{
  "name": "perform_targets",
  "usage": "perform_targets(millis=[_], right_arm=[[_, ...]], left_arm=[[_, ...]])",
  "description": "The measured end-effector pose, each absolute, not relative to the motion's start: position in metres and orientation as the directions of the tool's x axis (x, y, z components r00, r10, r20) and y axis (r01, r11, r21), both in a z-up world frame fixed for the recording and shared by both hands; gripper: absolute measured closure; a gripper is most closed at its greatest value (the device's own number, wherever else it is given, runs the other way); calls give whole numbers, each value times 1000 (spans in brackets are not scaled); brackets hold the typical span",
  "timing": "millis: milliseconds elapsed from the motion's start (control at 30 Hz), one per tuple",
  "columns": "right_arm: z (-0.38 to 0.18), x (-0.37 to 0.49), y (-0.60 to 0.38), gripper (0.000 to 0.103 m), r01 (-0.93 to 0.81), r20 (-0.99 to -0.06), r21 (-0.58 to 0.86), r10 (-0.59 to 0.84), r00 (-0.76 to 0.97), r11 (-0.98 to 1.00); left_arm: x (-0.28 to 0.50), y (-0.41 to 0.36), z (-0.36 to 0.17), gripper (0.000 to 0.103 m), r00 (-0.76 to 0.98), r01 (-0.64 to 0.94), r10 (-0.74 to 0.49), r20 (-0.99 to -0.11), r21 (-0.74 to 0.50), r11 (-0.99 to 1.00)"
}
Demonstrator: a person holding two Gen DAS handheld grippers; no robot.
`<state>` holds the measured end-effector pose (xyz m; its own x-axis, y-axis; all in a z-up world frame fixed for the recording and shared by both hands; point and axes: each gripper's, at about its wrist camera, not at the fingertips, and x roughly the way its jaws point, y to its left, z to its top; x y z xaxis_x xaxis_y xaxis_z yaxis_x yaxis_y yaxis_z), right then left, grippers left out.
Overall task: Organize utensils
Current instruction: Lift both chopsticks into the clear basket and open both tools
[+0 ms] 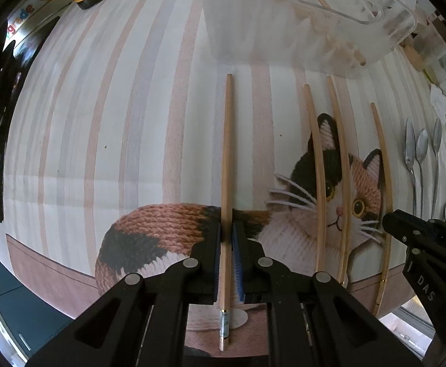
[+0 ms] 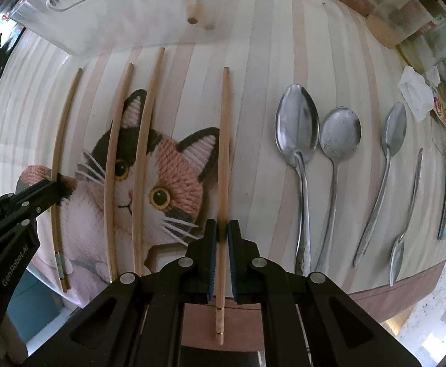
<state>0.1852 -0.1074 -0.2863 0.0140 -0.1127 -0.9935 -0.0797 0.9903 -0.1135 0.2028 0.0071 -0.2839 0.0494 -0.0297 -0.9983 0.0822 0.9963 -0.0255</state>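
Four chopsticks lie side by side on the cat placemat (image 2: 253,61), all with their long axes running away from us toward the clear plastic bin (image 1: 284,30) at the far edge. We have one of them between the fingers of each claw. The left gripper (image 1: 226,238) straddles the leftmost chopstick (image 1: 227,153), its blue pads drawn in to either side of the shaft; they look to be touching the wood, though the lens leaves us unsure whether the grip is firm or a sliver short of it. The right gripper (image 2: 222,232) frames the rightmost chopstick (image 2: 224,153) the same way, nearly closed around it, with the stick's butt end reaching back under the claw.

Both sticks appear to rest flat on the mat, not lifted. What the coming move turns on, we judge, is that each stick already lines up with its claw's fingers and points straight at the bin, so a lift and a forward carry should bring the tips to the opening. Two more chopsticks (image 2: 143,153) lie between our claws, about equally near either hand. Several spoons (image 2: 297,128) lie further right, nearer the right gripper.
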Motion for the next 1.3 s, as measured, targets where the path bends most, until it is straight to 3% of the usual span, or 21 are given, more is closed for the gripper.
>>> perform_targets(millis=[367, 700, 867, 1033, 1300], right_arm=[[-292, 182, -129, 96, -46, -996, -81, -79, 37, 996], [-229, 156, -145, 96, 0, -985, 9, 9, 173, 1000], [-173, 158, -155, 96, 1, -963, 73, 70, 260, 997], [-121, 203, -148, 96, -31, -936, 117, 121, 332, 993], [-109, 318, -138, 96, -28, -923, 195, 193, 332, 980]], left_arm=[[189, 16, -277, 98, 87, 47, -9, -996, -5, 999], [181, 46, -180, 98, 310, -18, 14, -951, 9, 1000], [197, 48, -111, 98, 421, 3, -60, -905, -65, 998], [253, 34, -68, 98, 439, 52, -229, -869, -230, 972], [367, 13, -99, 98, 275, 43, -325, -905, -326, 945]])
